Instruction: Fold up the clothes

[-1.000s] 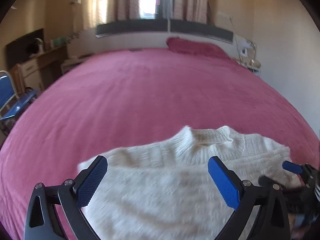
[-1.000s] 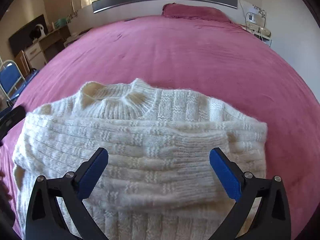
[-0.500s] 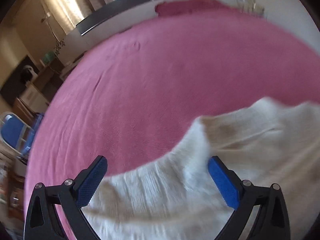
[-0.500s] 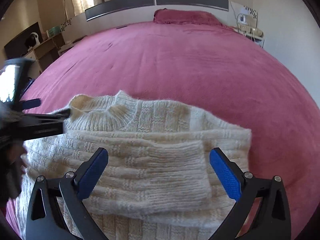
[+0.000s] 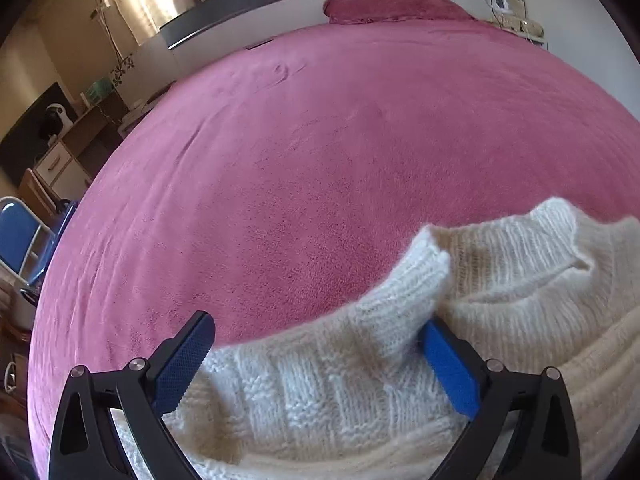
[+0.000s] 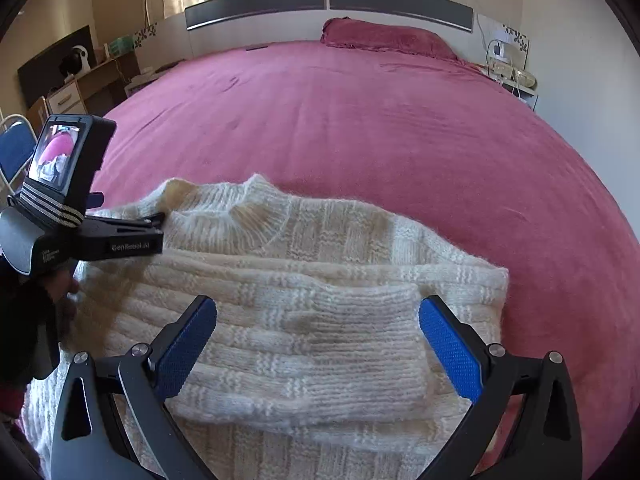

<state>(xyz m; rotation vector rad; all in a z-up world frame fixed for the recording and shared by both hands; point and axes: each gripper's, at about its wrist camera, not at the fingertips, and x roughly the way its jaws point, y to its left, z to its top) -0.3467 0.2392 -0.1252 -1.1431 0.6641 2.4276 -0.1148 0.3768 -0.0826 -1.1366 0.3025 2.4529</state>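
Observation:
A cream knit sweater [image 6: 312,312] lies flat on the pink bed [image 6: 360,120], collar [image 6: 248,216] toward the headboard, with one sleeve folded across its chest. My right gripper [image 6: 318,344] hovers open over that folded sleeve, holding nothing. My left gripper [image 5: 316,364] is open at the sweater's [image 5: 320,384] left shoulder. Knit fabric lies between its fingers, and its right fingertip [image 5: 444,360] sits under a raised fold beside the collar [image 5: 560,264]. In the right wrist view, the left gripper [image 6: 132,232] reaches in from the left edge to the shoulder.
A pink pillow [image 6: 384,36] lies by the dark headboard [image 6: 328,0]. A desk [image 6: 80,80] and a blue chair [image 5: 20,236] stand left of the bed, and a nightstand [image 6: 512,72] with cables stands to the right. Bare bedspread stretches beyond the sweater.
My left gripper swung left and dropped onto the sweater's shoulder, with fabric now between its fingers. The right gripper drew back slightly and stays open over the sleeve.

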